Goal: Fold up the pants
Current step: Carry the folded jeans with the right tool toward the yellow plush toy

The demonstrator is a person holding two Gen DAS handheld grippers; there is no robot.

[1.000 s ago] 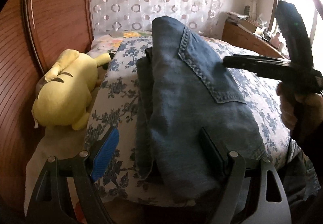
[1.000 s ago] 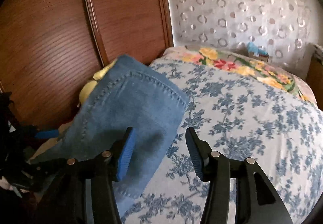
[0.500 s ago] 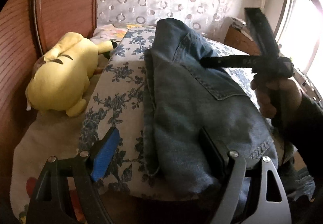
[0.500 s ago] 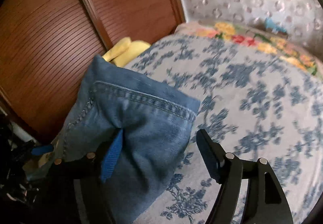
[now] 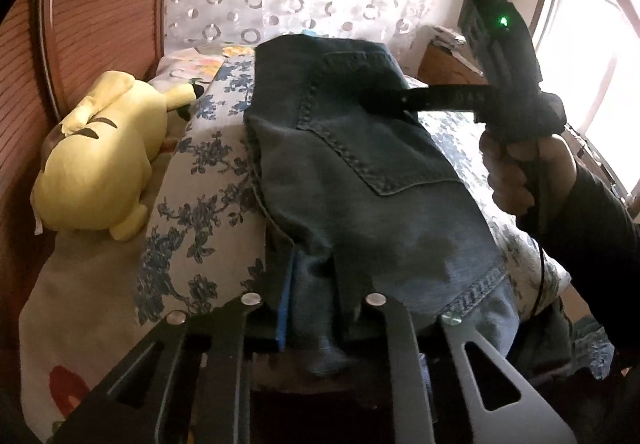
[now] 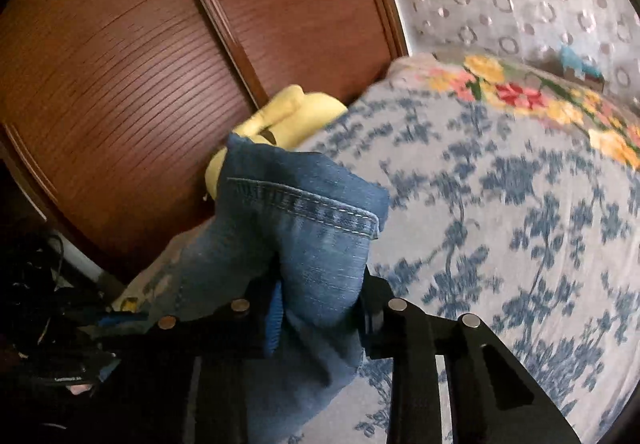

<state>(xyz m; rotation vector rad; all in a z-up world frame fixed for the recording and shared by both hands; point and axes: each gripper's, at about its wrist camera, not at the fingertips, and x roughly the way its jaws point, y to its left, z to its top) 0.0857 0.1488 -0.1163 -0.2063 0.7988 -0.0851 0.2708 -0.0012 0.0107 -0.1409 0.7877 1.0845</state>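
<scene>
The pants [image 5: 360, 180], blue denim and already doubled over, are laid on the bed [image 5: 200, 180], whose cover is printed with blue flowers; in the left wrist view they are seen stretching from the near edge toward the far end, a back pocket uppermost. The left tool [image 5: 312, 304] is clenched on the near end of the pants, a bunch of denim being pinched between its blue pad and its dark finger; part of the fabric hangs below it over the bed's near edge. The right tool [image 5: 372, 100] is seen in the same view from the side, gripped by the right hand [image 5: 520, 172], its fingers pressed at the far part of the pants near the pocket's upper corner; whether cloth is caught there cannot be told from this view. The right wrist view settles that: the right tool [image 6: 320, 308] is closed on a fold of denim, the stitched pocket hem lying just beyond its fingers. A yellow plush toy [image 5: 104, 160] is shown whole in the left wrist view, lying at the left of the bed beside the wooden panel [image 5: 100, 4]; in the right wrist view only a part of it [image 6: 288, 116] is seen behind the raised denim; the flowered pillow [image 6: 520, 92] at the far end is shown clearly only there.
</scene>
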